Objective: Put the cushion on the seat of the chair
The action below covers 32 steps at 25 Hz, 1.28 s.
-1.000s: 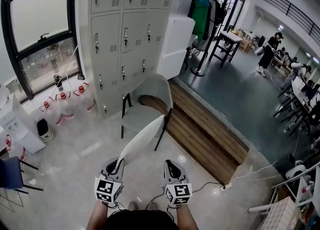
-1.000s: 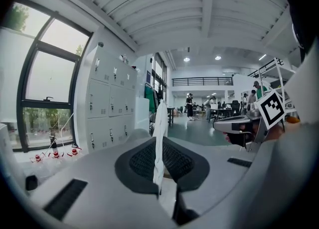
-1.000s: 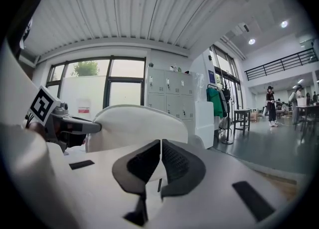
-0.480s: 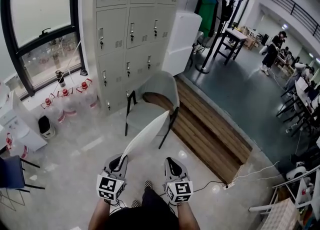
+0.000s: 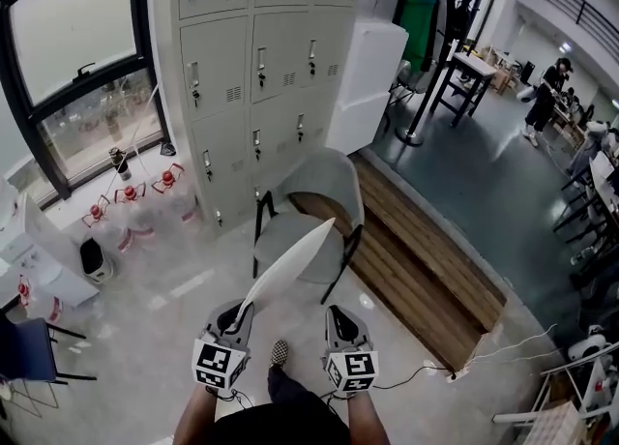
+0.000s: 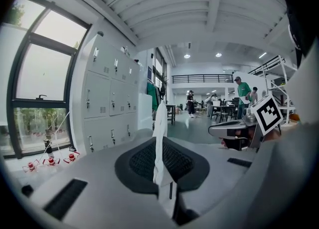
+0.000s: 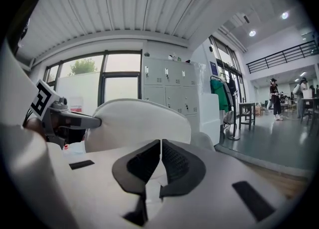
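Cushion (image 5: 290, 261) is pinched edgewise by the left gripper (image 5: 235, 317); the right gripper (image 5: 340, 323) is closed, empty. It should be levelled above the chair (image 5: 324, 182) seat.

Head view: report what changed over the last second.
The person stepped toward the grey shell chair with black legs, which now shows nearer and larger. Unchanged: the flat white cushion stays clamped on edge in the left gripper; the right gripper stays shut, empty.
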{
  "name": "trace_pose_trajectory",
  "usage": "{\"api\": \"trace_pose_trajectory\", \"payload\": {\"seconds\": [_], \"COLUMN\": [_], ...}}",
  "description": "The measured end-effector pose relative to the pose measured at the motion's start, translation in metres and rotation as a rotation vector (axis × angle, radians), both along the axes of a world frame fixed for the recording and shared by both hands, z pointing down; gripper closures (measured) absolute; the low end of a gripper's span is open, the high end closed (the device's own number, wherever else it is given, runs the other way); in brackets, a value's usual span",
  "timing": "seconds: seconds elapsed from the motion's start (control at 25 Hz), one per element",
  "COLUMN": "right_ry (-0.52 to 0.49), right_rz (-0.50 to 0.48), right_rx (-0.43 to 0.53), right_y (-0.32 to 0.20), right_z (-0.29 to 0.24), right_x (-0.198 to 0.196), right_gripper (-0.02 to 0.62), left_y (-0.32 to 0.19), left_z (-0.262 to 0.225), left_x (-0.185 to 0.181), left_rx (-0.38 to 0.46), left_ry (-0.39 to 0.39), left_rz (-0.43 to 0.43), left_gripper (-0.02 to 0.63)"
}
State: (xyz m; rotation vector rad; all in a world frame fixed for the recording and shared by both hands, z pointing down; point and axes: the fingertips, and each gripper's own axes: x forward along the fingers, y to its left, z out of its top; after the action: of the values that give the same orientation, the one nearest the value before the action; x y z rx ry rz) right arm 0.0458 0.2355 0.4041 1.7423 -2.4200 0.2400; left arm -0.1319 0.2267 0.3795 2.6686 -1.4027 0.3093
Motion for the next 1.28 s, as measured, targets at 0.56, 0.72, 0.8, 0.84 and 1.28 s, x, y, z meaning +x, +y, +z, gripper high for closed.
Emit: {"api": "trace_pose_trajectory", "payload": {"seconds": [0.56, 0.72, 0.8, 0.84, 1.28], "right_ry": [-0.016, -0.022, -0.028, -0.027, -0.030], "right_rz": [0.062, 0.082, 0.095, 0.103, 0.230], "right_rx": [-0.041, -0.059, -0.066, -0.069, -0.169], "right_y": [-0.176, -0.202, -0.209, -0.212, -0.233], "right_z": [0.016, 0.019, 0.024, 0.027, 0.089], "right_x": [0.049, 0.061, 0.069, 0.073, 0.118], "right_gripper": [0.560, 0.560, 0.560, 0.560, 0.560], "left_y": [-0.186, -0.220, -0.233, -0.239, -0.297], "left_z": [0.027, 0.034, 0.046, 0.050, 0.120], "left_x": [0.050, 0.064, 0.068, 0.072, 0.119], "left_rx": [-0.057, -0.090, -0.113, -0.118, -0.215], "left_ry": [-0.025, -0.014, -0.012, -0.010, -0.010], "left_rz": [0.097, 0.111, 0.111, 0.114, 0.197], "left_gripper": [0.575, 0.575, 0.575, 0.575, 0.574]}}
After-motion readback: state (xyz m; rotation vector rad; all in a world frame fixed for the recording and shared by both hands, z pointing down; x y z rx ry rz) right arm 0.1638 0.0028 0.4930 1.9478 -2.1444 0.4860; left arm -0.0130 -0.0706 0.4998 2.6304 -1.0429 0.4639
